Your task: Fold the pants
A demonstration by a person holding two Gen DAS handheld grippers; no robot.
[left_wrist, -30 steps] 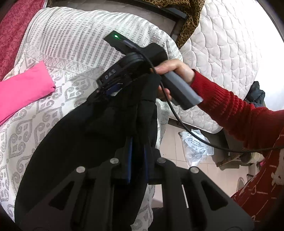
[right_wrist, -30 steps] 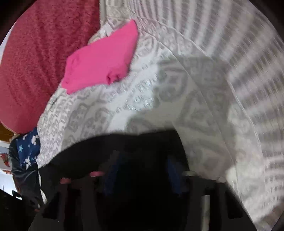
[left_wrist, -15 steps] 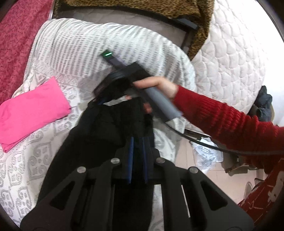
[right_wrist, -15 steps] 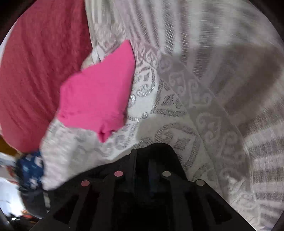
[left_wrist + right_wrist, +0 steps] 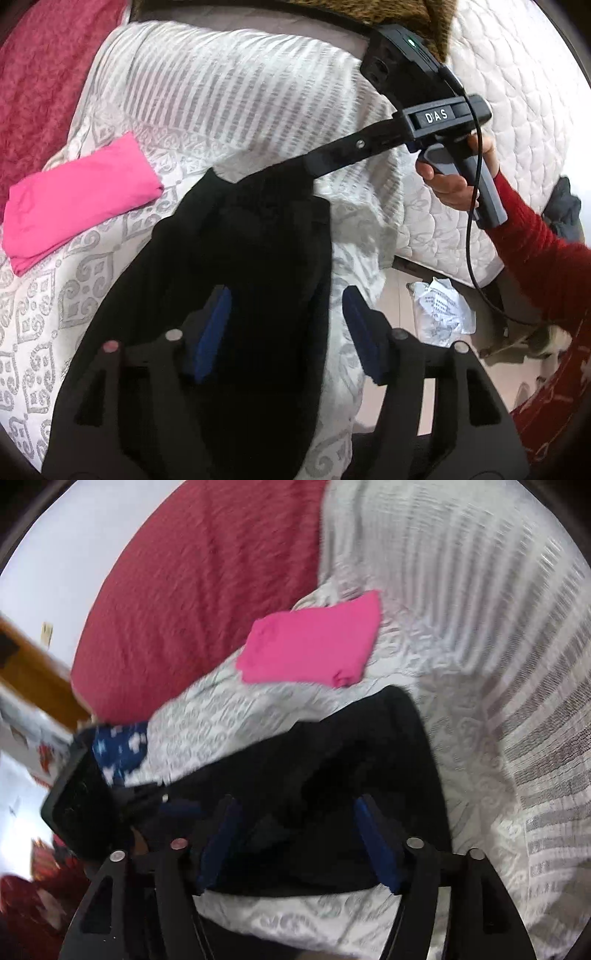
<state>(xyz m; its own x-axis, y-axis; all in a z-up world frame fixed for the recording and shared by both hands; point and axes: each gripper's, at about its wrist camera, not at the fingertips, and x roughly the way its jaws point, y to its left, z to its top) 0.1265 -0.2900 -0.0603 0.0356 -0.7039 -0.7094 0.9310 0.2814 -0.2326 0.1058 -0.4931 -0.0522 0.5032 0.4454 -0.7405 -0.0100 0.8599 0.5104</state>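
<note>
The patterned bedspread (image 5: 92, 266) carries the black pants (image 5: 236, 295), lying folded beside a pink garment (image 5: 77, 199). Both the left hand-held gripper (image 5: 286, 332) and right hand-held gripper (image 5: 295, 842) stand apart, holding nothing. Smoothing the edges square before regripping would likely keep the fold neat.

Pants (image 5: 229, 280): black matt cloth. Bedspread (image 5: 229, 96): white woven cloth, grey pattern. Pink garment (image 5: 74, 195): smooth cloth. Grippers: matt black plastic, metal rivets seen; finger pads (image 5: 212, 328) blue.
</note>
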